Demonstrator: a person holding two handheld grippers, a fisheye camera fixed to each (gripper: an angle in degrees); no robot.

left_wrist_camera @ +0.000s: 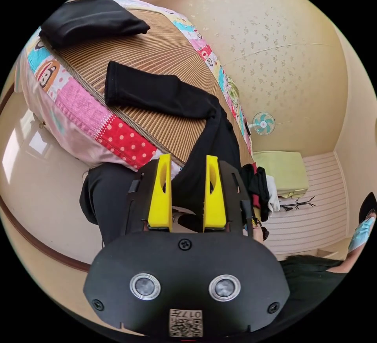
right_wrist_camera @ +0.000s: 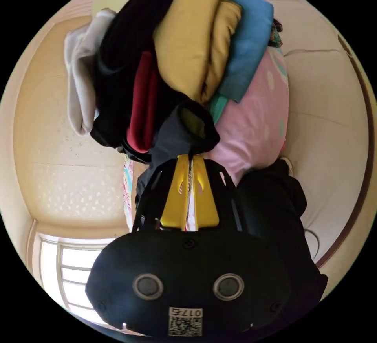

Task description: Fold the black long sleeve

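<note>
In the left gripper view, the left gripper (left_wrist_camera: 187, 166) sits closest, its yellow jaws standing apart with black cloth running between them; the jaws do not press together, and whether they touch the cloth on both sides cannot be told. That cloth belongs to the black long sleeve (left_wrist_camera: 176, 99), which lies across the woven mat (left_wrist_camera: 157, 56) on the bed: one sleeve stretches out flat toward the mat's middle, its cuff end well clear of the mat's border, while the rest of the garment runs over the near edge of the bed and hangs down past the patchwork quilt (left_wrist_camera: 78, 111). A folded black garment (left_wrist_camera: 90, 19) rests at the far end of the mat, apart from the long sleeve, with bare mat between the two. Beside the bed, the pale floor (left_wrist_camera: 43, 186) lies open. A small fan (left_wrist_camera: 262, 123) is fixed on the wall, and a pile of clothes (left_wrist_camera: 259, 189) sits past the bed's end.

In the right gripper view, the right gripper (right_wrist_camera: 191, 157) has its jaws clenched, tips nearly touching, pinching a dark edge of cloth (right_wrist_camera: 184, 131). Just beyond it a heap of clothes (right_wrist_camera: 188, 44) in yellow, blue, red, black and white crowds close against the tips, resting on pink bedding (right_wrist_camera: 255, 115).
</note>
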